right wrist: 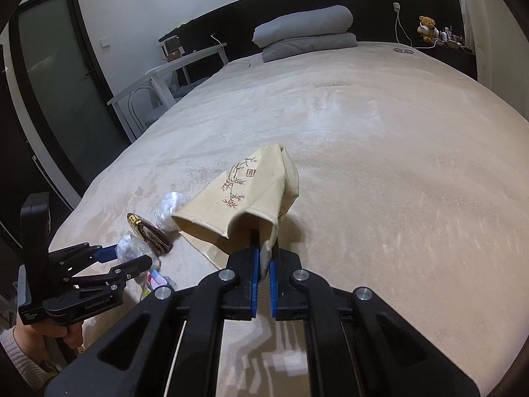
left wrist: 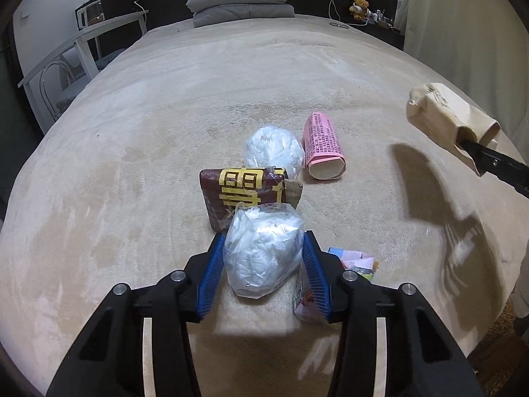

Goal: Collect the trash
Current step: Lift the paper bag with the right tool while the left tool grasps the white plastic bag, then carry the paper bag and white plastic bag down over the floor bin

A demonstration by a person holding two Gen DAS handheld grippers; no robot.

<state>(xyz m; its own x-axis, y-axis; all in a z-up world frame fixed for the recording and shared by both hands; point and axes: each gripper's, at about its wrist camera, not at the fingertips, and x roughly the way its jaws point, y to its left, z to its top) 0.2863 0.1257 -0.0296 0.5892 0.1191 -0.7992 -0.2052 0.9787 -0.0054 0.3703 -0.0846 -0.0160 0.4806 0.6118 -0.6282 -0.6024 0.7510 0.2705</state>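
Bag the plastic wad.

Your left gripper (left wrist: 263, 258) clenches a crumpled clear plastic wad (left wrist: 261, 251) just in front of the maroon box (left wrist: 238, 195); your right gripper (right wrist: 263, 264) pinches the beige paper bag (right wrist: 244, 195) by its rim, right of that box. Turn the bag's mouth upward before you bring the wad across.

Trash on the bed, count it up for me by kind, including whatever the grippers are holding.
Crumpled clear plastic bags: 2
Paper bag: 1
Dark red packet: 1
Pink roll: 1
Colourful wrappers: 1 pile
Total: 6
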